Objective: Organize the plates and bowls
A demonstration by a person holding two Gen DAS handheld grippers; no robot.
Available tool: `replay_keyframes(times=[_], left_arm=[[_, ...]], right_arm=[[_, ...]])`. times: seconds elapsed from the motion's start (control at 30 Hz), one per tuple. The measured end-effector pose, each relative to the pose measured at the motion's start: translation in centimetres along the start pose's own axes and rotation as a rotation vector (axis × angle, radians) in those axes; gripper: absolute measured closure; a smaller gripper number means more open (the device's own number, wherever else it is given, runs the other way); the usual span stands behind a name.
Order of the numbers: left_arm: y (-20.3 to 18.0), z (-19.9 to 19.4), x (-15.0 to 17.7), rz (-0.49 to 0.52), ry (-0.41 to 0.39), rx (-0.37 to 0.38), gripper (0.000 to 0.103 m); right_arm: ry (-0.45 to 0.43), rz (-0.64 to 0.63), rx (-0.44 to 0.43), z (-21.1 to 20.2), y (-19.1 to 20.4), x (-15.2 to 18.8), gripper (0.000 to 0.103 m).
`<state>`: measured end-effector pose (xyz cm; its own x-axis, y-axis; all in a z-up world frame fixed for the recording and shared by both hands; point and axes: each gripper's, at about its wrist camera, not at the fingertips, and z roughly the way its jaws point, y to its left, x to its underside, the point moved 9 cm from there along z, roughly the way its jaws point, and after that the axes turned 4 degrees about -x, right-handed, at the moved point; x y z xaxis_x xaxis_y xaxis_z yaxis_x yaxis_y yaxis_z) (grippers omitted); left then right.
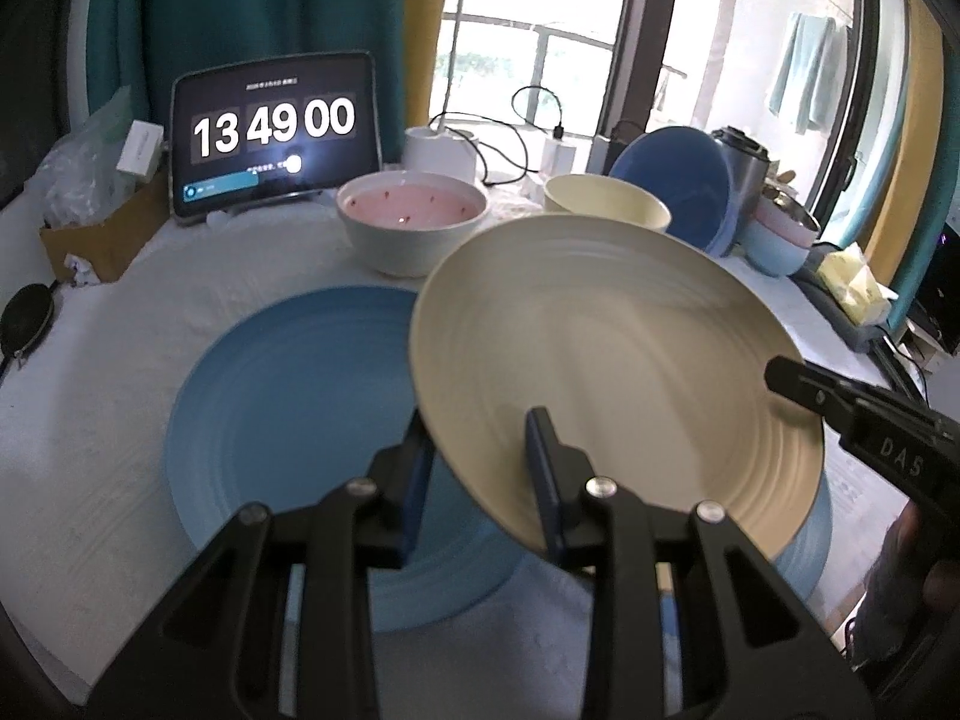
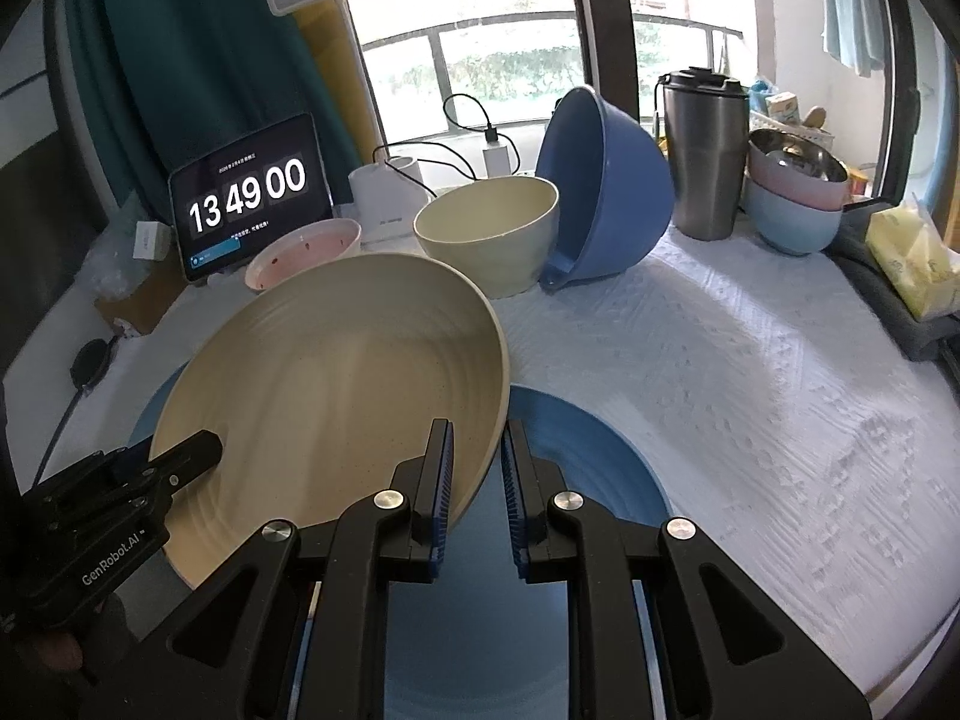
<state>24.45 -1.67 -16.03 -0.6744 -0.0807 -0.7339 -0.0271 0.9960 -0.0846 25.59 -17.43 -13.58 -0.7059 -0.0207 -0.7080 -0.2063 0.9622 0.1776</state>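
Observation:
A cream plate (image 1: 618,354) is held tilted above a blue plate (image 1: 288,414) that lies flat on the white cloth. My left gripper (image 1: 480,450) has its fingers on either side of the cream plate's near-left rim. My right gripper (image 2: 477,468) straddles the opposite rim of the cream plate (image 2: 336,378), over the blue plate (image 2: 594,462). Both grip the rim. Behind stand a pink-lined bowl (image 1: 414,210), a cream bowl (image 2: 486,228) and a big blue bowl (image 2: 606,192) tipped on its side.
A tablet clock (image 1: 273,132) stands at the back left beside a cardboard box (image 1: 102,228). A steel tumbler (image 2: 702,150), stacked pink and blue bowls (image 2: 792,204) and a tissue pack (image 2: 912,258) line the back right. Cables and a white lamp base (image 2: 390,192) sit by the window.

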Motion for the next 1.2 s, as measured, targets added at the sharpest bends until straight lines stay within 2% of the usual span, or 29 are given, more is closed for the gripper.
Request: replay_keyframes(times=[0.6,1.03,1.2], left_arm=[[-4.3,-1.9,2.7,0.085,0.022,0.033,0.071],[-6.9,-0.6,4.9,0.146,0.08,0.026,0.071],[-7.2,-0.5,5.1,0.178,0.071,0.001,0.069]], right_arm=[[-0.029,0.05,0.03,-3.8,-3.0,2.7,0.085],[0.004,0.099,0.039,-3.4,-6.2,4.9,0.085],[0.016,0.11,0.054,-2.9,-7.0,5.4,0.085]])
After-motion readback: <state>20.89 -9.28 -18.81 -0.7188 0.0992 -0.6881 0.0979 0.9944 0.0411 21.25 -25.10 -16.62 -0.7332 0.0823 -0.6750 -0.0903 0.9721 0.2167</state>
